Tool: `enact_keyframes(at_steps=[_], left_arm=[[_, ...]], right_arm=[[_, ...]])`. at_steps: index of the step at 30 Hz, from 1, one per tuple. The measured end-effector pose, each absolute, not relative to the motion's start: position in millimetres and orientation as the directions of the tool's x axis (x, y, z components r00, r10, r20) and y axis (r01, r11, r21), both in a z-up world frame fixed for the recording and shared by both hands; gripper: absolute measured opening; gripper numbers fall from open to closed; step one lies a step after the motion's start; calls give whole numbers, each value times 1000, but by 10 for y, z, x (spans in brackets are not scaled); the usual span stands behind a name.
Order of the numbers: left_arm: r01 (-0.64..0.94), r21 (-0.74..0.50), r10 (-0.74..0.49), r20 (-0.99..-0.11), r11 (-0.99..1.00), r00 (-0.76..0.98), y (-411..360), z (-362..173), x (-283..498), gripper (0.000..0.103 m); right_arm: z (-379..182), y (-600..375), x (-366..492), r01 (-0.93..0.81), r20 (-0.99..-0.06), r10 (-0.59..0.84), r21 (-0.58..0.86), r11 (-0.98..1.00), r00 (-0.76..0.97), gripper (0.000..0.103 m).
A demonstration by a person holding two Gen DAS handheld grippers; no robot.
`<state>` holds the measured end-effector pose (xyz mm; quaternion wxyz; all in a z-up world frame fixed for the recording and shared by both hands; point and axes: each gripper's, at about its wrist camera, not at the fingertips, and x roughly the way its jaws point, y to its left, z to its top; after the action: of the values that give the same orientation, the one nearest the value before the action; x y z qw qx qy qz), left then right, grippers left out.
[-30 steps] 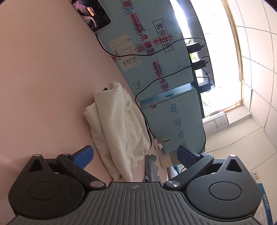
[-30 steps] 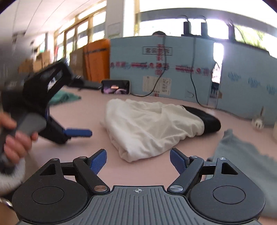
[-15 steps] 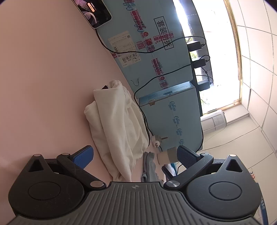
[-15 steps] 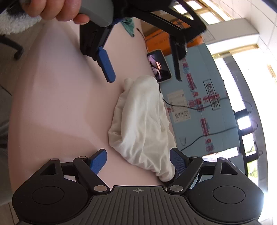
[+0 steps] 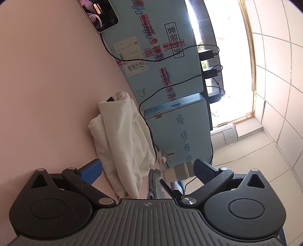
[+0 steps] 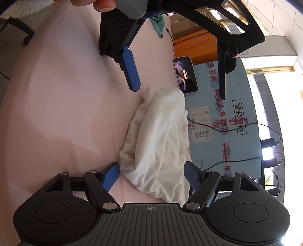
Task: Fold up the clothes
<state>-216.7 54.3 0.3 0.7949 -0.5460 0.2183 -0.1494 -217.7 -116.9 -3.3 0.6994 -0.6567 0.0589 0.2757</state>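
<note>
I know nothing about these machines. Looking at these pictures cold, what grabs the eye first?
A crumpled white garment heaped on the pink table, its near end lying between the blue pads of the right gripper, whose jaws are closing. Above it hangs the left gripper, held by a person's hand. Behind stands a pale blue box with a lit phone leaning against it.

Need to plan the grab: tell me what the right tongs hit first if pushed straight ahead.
The white garment. Its near bunched end already lies between the closing right tongs, pads not yet pressing it, so going on would likely run into that cloth on the pink table.
</note>
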Motion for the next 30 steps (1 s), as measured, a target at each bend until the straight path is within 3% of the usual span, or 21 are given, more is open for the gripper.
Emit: enact_keyframes(at_steps=[9, 22, 26, 30], left_arm=[[2, -930, -463, -181, 367, 868, 520, 1, -2167, 103], [9, -929, -476, -180, 369, 861, 579, 15, -2104, 103], [14, -929, -482, -179, 370, 858, 620, 1, -2104, 103], [17, -929, -484, -176, 368, 857, 641, -14, -2107, 103]], right_arm=[[-92, -1167, -2281, -458, -435, 322, -889, -8, 841, 47], [-138, -1120, -2262, -446, -431, 322, -895, -30, 843, 44], [-279, -1111, -2320, -456, -452, 318, -888, -68, 833, 13], [-290, -1126, -2305, -461, -449, 326, -886, -44, 832, 13]])
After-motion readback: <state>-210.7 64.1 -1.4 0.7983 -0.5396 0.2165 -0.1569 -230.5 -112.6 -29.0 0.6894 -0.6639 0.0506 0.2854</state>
